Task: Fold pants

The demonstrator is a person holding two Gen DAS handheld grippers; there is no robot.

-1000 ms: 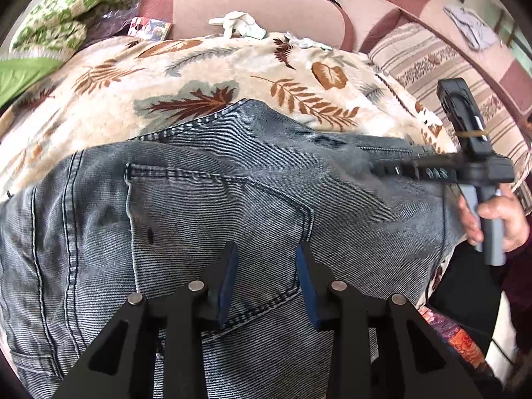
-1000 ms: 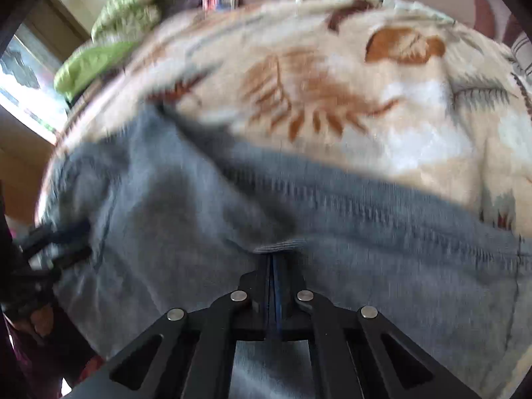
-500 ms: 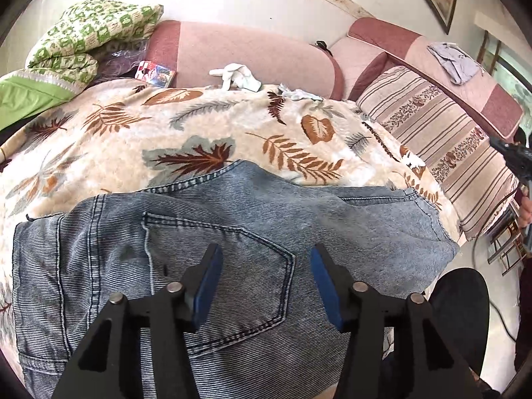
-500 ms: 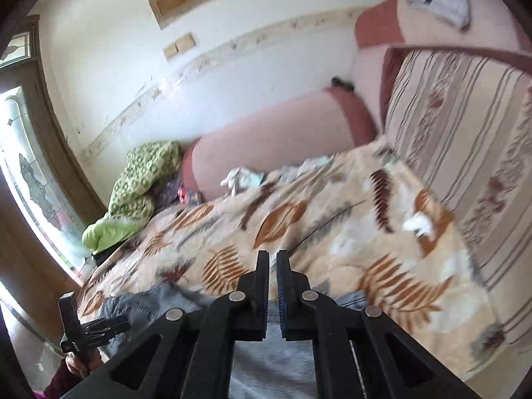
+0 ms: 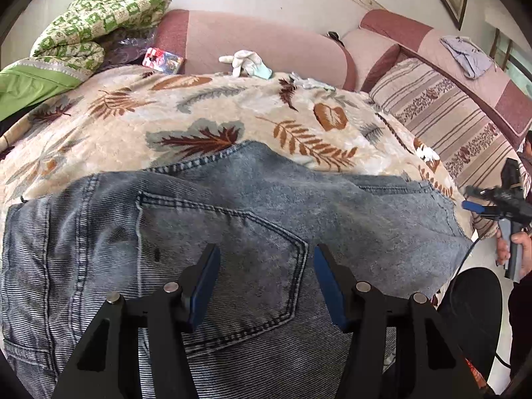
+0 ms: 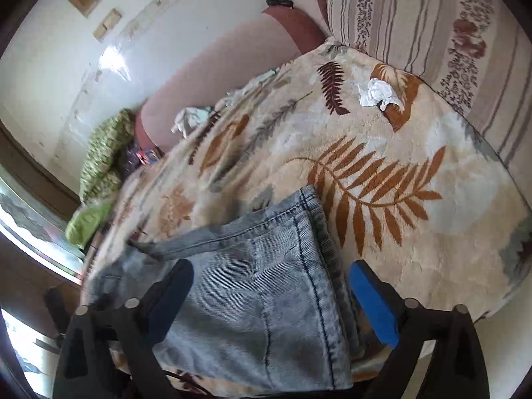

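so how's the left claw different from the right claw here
The left claw hangs over the back pocket of the jeans with a moderate gap; the right claw is at the hem end, jaws opening, much wider. The left claw's view is sharp; the right claw's is blurred on one side. Both have blue pads, point down at the denim on the leaf-print blanket, and grip nothing.

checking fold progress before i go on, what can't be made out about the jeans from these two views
- Left wrist view: the jeans run past the bottom edge, and the left gripper covers their near part.
- Right wrist view: the jeans' far left part is motion-blurred; the right gripper, jaws opening, hides the near edge.
- Layers under the top fold: hidden by denim.
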